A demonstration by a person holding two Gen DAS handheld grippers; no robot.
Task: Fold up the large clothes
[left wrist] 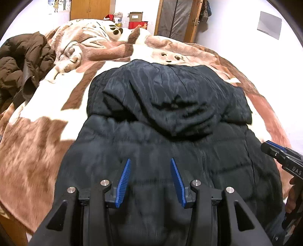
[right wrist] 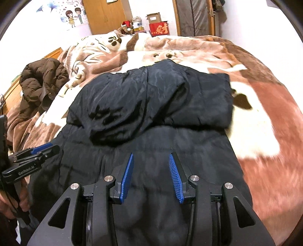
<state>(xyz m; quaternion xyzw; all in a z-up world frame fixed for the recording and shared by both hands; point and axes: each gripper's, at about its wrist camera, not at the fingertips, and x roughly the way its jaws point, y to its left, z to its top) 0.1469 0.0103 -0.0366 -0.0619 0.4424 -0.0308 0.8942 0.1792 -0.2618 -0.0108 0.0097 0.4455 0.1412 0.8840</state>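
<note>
I see a black quilted puffer jacket [left wrist: 166, 117] lying flat on a brown-and-cream plush animal-print blanket [left wrist: 37, 147] that covers the bed, hem end nearest me, hood end farthest. The jacket's hood [left wrist: 170, 98] is folded down onto the upper body, a wrinkled, shinier mass resting on the quilted panels; from the right wrist view the same jacket [right wrist: 151, 132] fills the middle of the frame with the hood [right wrist: 123, 109] bunched toward its left side and a sleeve section folded across the top. My left gripper [left wrist: 150, 181] hovers over the lower body of the jacket with its blue ribbed fingers [left wrist: 124, 183] spread apart and nothing between them; I cannot tell whether the tips touch the fabric. My right gripper [right wrist: 151, 177] sits likewise over the lower panels, blue fingers [right wrist: 176, 179] parted, holding nothing. Each gripper shows at the edge of the other's view: the right one [left wrist: 282, 157] at the jacket's right edge, the left one [right wrist: 32, 157] at its left edge, jaw state there too oblique to read. A crumpled brown puffer coat [left wrist: 20, 64] lies on the blanket's far left, well apart from the black jacket. Behind the bed stand a red cardboard box [right wrist: 158, 28] and a wooden wardrobe [right wrist: 106, 15]. The blanket edges are motion-blurred in both views.
</note>
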